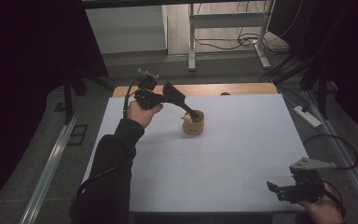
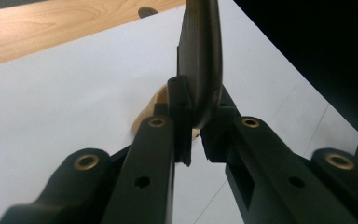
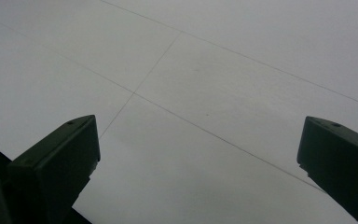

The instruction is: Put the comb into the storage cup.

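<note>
Black flat-bladed utensil (image 1: 179, 99) slants down, its thin end dipped into the small round wooden holder (image 1: 193, 124) at the white table's (image 1: 223, 154) far middle. Up close in the left gripper view, the blade (image 2: 200, 60) sits pinched edge-on between the jaws. Left gripper (image 1: 161, 97), raised left of the holder, clamps its wide end. Right gripper (image 1: 276, 188) hovers near-right, jaws spread, nothing between them.
</note>
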